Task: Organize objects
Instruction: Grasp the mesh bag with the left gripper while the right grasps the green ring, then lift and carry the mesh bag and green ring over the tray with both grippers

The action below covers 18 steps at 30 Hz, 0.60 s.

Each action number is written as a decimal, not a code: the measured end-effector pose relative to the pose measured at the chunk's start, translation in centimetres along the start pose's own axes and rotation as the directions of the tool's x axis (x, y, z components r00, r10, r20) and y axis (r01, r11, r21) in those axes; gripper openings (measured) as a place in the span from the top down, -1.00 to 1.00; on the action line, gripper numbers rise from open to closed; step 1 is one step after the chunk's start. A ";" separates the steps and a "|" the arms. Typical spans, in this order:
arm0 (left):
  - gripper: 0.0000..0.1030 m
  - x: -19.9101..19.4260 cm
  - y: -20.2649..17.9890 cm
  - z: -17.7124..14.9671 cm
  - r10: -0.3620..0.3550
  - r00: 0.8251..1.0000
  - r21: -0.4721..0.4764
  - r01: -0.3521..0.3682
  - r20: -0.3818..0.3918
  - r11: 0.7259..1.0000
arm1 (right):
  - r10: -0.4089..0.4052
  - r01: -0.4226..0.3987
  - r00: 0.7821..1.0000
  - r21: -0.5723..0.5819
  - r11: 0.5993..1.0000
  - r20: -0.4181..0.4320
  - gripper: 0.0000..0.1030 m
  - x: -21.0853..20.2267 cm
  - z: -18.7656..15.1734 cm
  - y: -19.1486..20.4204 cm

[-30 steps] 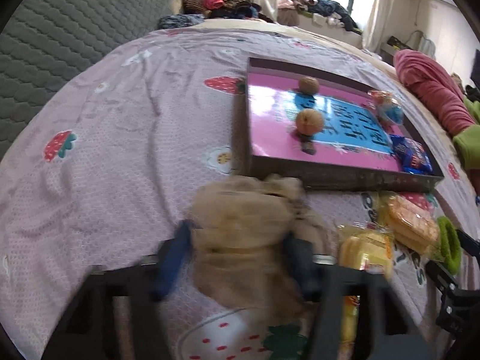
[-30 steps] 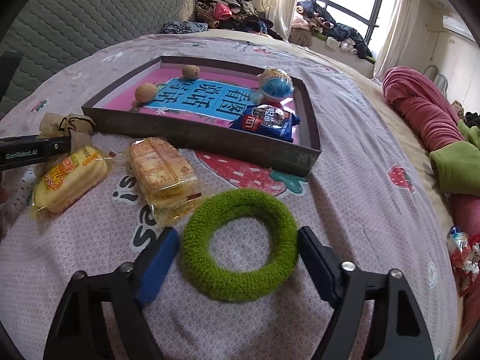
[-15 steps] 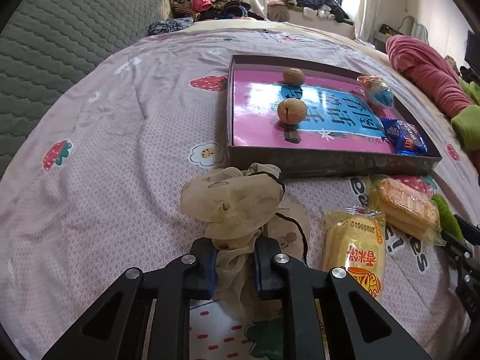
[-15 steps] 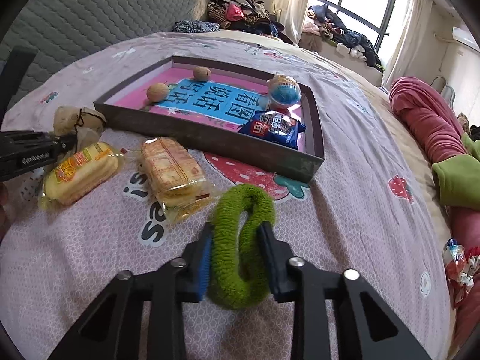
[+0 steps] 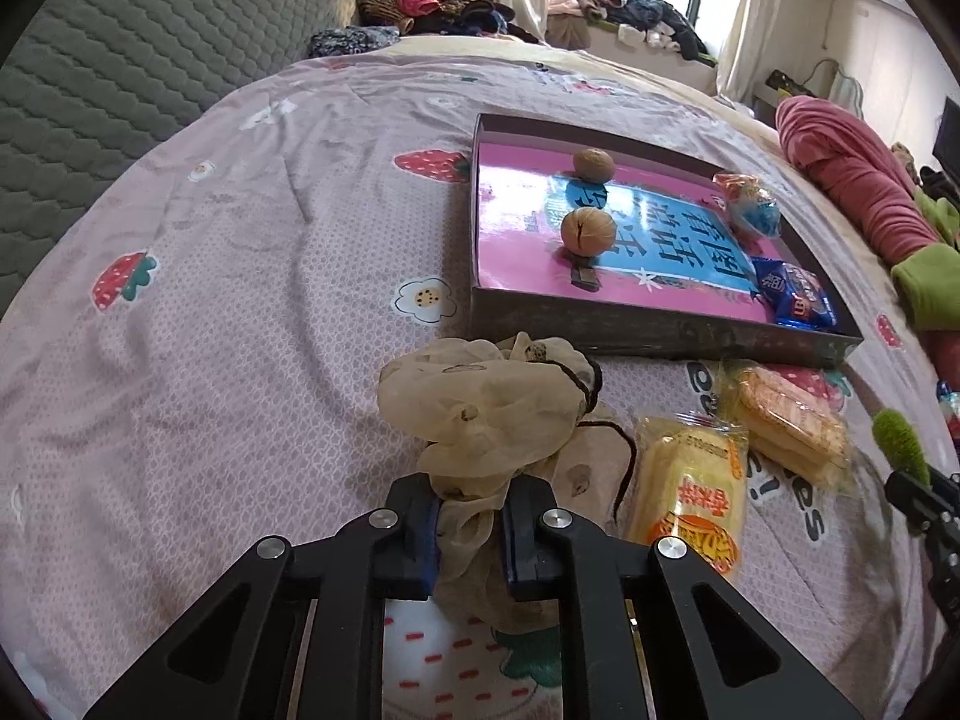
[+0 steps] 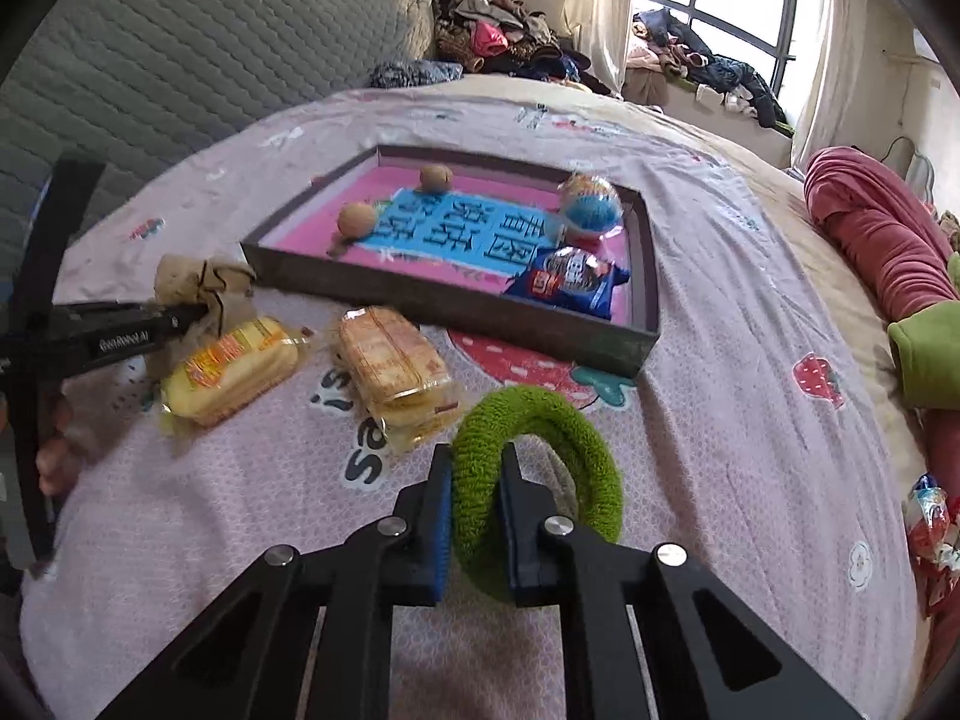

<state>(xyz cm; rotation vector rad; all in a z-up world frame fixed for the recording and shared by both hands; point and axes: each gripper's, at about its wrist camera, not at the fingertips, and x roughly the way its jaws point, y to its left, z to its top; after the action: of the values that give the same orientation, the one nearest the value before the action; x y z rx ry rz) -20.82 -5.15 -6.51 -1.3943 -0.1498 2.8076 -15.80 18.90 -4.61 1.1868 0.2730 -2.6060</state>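
Tray (image 5: 660,333) dead ahead, long axis crosswise. Left gripper (image 5: 468,516) pinching pouch (image 5: 486,408); right gripper (image 6: 474,516) pinching ring (image 6: 540,438), equally near.

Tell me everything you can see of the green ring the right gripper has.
The green ring is a fuzzy, terry-like fabric loop, soft enough to deform. The right gripper is shut on its near side, pinching that section flat, while the rest bulges into an open loop to the right. It stands tilted on edge above the pink bedsheet, in front of the tray, beside the wrapped biscuit pack.
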 end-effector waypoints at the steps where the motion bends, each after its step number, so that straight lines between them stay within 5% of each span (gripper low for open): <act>1: 0.71 -0.3 0.0 -0.1 0.000 1.000 -0.006 0.000 0.004 1.000 | 0.001 -0.001 1.000 0.003 1.000 0.007 0.74 -0.4 0.0 -0.1; 18: 0.71 -9.5 -1.5 -0.4 0.000 0.992 0.015 -0.002 0.125 1.000 | 0.078 -0.079 0.992 0.007 0.997 0.097 0.74 -5.4 0.6 1.1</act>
<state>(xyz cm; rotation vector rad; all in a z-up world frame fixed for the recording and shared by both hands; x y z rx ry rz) -14.86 -4.09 0.91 -1.2156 -0.1269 2.8909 -12.46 18.54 -0.14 1.0489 0.1887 -2.5908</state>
